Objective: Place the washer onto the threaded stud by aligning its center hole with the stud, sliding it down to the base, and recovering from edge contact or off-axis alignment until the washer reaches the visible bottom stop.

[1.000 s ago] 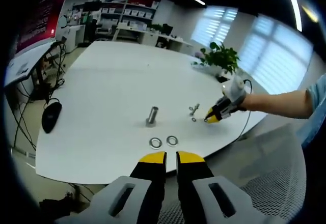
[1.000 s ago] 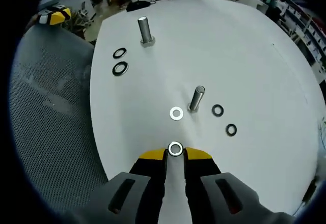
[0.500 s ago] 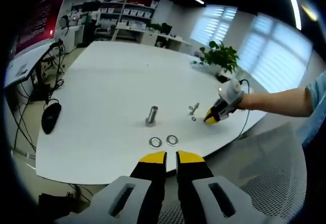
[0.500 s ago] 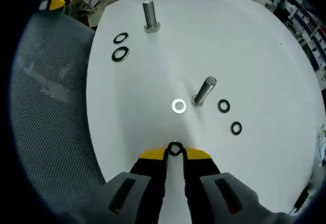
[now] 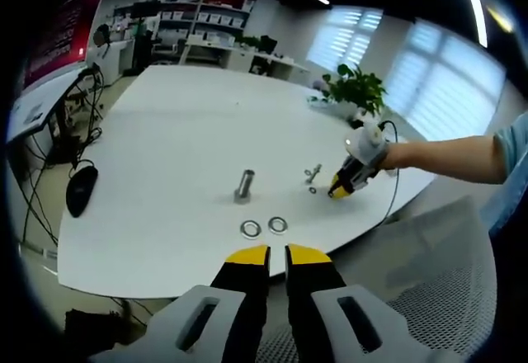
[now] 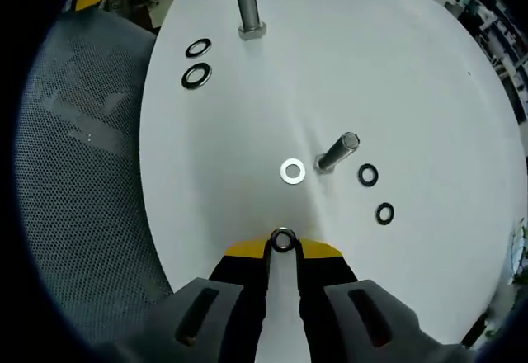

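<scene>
My right gripper [image 6: 283, 246] is shut on a small washer [image 6: 283, 240], held above the white table [image 6: 396, 74]. Ahead of it a threaded stud [image 6: 337, 152] stands on the table with a bright washer [image 6: 292, 171] lying at its left and two dark washers [image 6: 368, 175] at its right. A second stud [image 6: 249, 11] stands farther off, two washers [image 6: 197, 75] beside it. In the left gripper view that stud [image 5: 244, 186] rises mid-table with two washers [image 5: 250, 229] in front. My left gripper [image 5: 277, 253] hangs shut off the table's near edge; the right gripper [image 5: 341, 190] shows beside the far stud [image 5: 314, 175].
A grey mesh chair [image 6: 74, 157] sits along the table's left edge in the right gripper view, also seen as the chair [image 5: 437, 272] under the person's arm [image 5: 454, 158]. A black mouse-like object [image 5: 81, 190] hangs by cables at the table's left. A potted plant [image 5: 355, 92] stands beyond.
The right gripper with its washer has risen and tilted, so the near stud now appears more from above. The left gripper has stayed still.
</scene>
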A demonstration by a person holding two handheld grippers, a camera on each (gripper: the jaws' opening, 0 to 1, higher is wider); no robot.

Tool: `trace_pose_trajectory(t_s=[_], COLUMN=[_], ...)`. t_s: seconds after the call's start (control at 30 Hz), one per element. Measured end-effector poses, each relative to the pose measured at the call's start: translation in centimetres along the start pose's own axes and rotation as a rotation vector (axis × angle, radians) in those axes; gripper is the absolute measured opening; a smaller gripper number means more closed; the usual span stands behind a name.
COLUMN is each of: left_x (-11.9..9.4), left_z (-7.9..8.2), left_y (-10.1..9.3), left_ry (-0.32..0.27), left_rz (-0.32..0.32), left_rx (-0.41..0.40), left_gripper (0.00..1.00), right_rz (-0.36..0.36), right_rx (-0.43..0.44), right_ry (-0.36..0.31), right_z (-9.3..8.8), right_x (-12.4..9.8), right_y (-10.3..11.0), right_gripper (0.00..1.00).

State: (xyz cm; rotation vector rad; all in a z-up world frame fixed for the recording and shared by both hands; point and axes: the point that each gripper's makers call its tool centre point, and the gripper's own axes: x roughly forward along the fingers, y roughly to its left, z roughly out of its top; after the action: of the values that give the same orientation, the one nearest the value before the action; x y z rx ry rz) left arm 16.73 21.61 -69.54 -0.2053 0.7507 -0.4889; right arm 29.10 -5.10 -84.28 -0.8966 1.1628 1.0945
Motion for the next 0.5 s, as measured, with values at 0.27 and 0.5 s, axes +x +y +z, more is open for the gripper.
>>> trace_pose_trajectory(t_s=[0.27, 0.5], left_x=[0.00, 0.02], left_z=[-0.17, -0.22], left_y=[0.06, 0.06], left_ry=[0.010, 0.015], left_rz=[0.003, 0.004], left_rx=[-0.002, -0.001], left_gripper=[0.05, 0.05], right_rz=[-0.006, 0.001], right_rx=[-0.023, -0.051], right_ry=[0.025, 0.039], right_z=[0.03, -0.09], right_x=[0.02, -0.03], right_y=[-0.08, -0.27], right_gripper=[0.15, 0.13])
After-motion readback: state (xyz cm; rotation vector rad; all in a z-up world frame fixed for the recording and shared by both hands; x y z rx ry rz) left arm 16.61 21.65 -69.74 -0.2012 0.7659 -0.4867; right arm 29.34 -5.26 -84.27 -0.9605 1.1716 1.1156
